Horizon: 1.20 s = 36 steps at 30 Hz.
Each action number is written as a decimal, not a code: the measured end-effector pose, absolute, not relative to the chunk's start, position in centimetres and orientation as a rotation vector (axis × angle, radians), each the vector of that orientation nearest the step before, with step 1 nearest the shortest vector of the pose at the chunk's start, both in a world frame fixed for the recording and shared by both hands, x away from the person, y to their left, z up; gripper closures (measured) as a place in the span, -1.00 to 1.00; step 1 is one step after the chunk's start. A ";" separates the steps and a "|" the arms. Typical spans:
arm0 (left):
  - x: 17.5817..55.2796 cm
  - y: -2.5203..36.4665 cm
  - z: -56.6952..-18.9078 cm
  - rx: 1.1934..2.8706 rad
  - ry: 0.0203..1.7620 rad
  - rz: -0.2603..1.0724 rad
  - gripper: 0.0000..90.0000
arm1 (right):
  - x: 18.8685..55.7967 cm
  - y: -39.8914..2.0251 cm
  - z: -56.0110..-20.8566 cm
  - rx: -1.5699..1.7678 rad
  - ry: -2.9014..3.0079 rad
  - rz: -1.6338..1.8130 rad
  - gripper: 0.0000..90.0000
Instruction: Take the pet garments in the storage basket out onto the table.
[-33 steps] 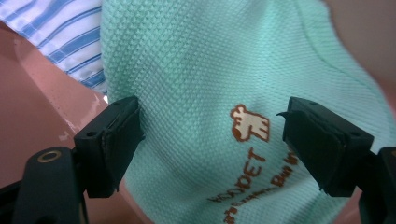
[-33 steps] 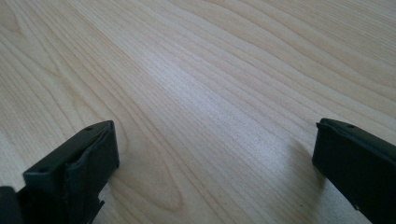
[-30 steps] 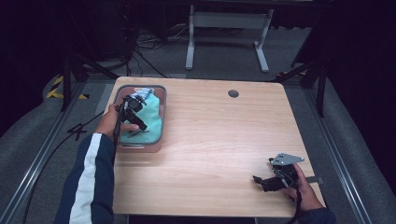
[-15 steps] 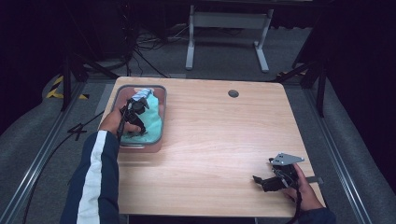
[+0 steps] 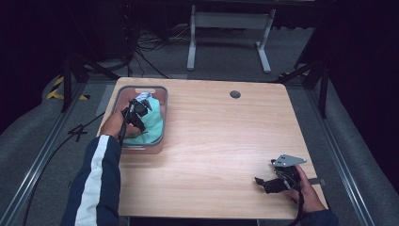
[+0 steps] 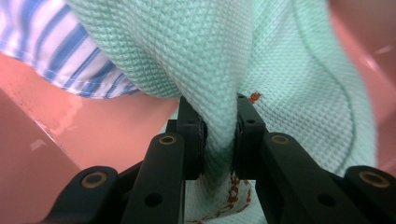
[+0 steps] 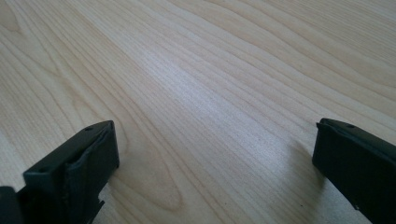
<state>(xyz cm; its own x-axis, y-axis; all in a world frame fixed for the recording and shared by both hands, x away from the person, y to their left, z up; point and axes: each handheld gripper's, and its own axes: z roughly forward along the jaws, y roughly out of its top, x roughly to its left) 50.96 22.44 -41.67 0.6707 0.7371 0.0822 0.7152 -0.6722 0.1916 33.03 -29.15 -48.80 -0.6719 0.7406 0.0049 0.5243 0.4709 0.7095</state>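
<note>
Lower right of the high view: right tongs (image 5: 270,181) rest low on the bench (image 5: 226,141), held by the right hand (image 5: 306,188) near the bench's near edge; in the right gripper view its two black jaws stand wide apart with bare wood grain between them, nothing gripped. Lower left of the high view: a dark sleeve with a white stripe (image 5: 94,183) runs up from the bottom edge to the left hand (image 5: 114,125), which carries the left tongs (image 5: 136,113) down into a pink tub (image 5: 162,117) at the bench's left side. The left tongs have just been closing; in the left gripper view the jaws pinch a raised fold of mint-green cloth (image 6: 219,84), pads pressed onto the weave from both sides. The cloth lies inside the tub, its orange stitching showing beside and below the jaws. Upper left of that view: a blue-and-white striped cloth (image 6: 51,42) lies under the green one's edge, also in the tub. Farther back on the bench: a round dark grommet (image 5: 235,94).
</note>
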 end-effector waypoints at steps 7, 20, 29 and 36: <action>49.7 23.7 -39.6 2.621 1.171 0.306 0.73 | 33.0 -29.2 -48.8 1.075 2.419 1.010 -0.99; 46.8 25.0 -36.5 2.423 1.077 0.451 0.73 | 33.0 -29.2 -48.8 1.075 2.419 1.010 -0.99; 45.4 24.8 -34.6 2.344 1.002 0.494 0.73 | 33.0 -29.2 -48.8 1.075 2.419 1.010 -0.99; 44.3 24.6 -33.2 2.301 0.955 0.524 0.74 | 33.0 -29.2 -48.8 1.076 2.419 1.009 -0.99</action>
